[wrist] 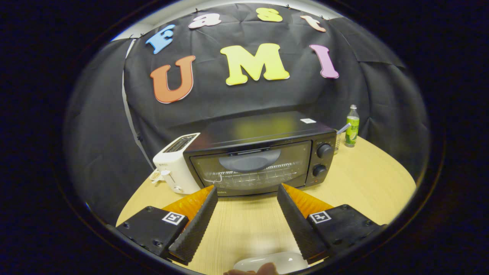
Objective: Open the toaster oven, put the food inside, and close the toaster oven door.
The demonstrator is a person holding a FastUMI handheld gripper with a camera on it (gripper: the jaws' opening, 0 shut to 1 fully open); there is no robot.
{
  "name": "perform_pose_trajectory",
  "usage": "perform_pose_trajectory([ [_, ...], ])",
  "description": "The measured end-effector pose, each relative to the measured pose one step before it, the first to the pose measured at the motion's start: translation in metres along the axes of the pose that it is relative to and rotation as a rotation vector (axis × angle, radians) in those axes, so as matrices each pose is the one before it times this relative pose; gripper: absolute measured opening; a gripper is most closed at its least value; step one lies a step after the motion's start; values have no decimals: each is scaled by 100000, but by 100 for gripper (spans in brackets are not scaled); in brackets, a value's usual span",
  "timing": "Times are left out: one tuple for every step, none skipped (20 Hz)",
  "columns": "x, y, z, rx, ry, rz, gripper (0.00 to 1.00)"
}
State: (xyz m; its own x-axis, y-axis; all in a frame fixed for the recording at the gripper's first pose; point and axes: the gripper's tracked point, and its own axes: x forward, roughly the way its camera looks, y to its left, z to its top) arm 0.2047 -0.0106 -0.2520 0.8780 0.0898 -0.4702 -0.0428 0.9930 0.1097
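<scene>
A black toaster oven (pixel 259 156) stands on the wooden table (pixel 366 183), beyond my fingers, with its glass door shut and the handle (pixel 249 160) across the door's top. Two knobs (pixel 324 151) sit on its right side. My gripper (pixel 247 193) is open, its fingertips spread wide just in front of the oven's lower edge, with nothing between them. Close below the fingers lies a white plate (pixel 280 260) with a brownish piece of food (pixel 254 270) at its near rim, mostly hidden.
A white pop-up toaster (pixel 176 166) stands against the oven's left side. A green bottle (pixel 352 126) stands at the back right of the table, with a small glass (pixel 337 140) beside the oven. Bare tabletop lies right of the oven.
</scene>
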Motion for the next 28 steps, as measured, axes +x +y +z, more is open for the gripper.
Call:
perform_pose_trajectory([
  [-1283, -187, 638, -880, -1011, -1578, 100],
  [-1486, 168, 1104, -243, -2135, -41, 100],
  [-1503, 114, 1270, -169, -2156, 24, 100],
  [-1804, 16, 1468, 99, -2789, -415, 100],
  [-1874, 39, 1562, 674, -2910, -622, 100],
  [-2117, 147, 1547, 979, -3318, -643, 100],
  [-2139, 239, 1560, 936, -3628, -621, 100],
  [-2029, 148, 1442, 399, -3368, -1325, 100],
  [-1981, -3, 1279, -430, -3065, -1925, 100],
  [-1972, 180, 1073, -771, -2194, -1029, 100],
  [-1962, 488, 1074, -109, -2450, 582, 100],
  [-1692, 536, 813, -220, -1817, 1322, 100],
  [-1773, 343, 379, -324, -906, 822, 100],
  [-1524, 187, 420, -324, -1258, 1, 100],
  [-1224, 57, 402, -967, -1765, 131, 100],
  [-1022, 99, 457, -1575, -1981, -20, 100],
  [-882, 180, 98, -2169, -1374, 333, 100],
  [-773, 315, 131, -1349, -1310, 605, 100],
  [-752, 340, -73, -661, -674, 399, 100],
  [-508, 273, -209, -576, -357, 510, 100],
  [-431, 224, -377, -345, -44, 568, 100],
  [-90, -9, -411, 36, -71, -303, 100],
  [-48, -228, -201, -523, -288, -990, 100],
  [171, -153, -254, 84, 52, -1138, 100],
  [93, -238, -382, 407, 412, -1181, 100],
  [43, -152, -298, 552, 857, -1180, 100],
  [-76, -66, -410, -238, 1046, -589, 100],
  [86, -45, -56, -121, -5, 53, 100],
])
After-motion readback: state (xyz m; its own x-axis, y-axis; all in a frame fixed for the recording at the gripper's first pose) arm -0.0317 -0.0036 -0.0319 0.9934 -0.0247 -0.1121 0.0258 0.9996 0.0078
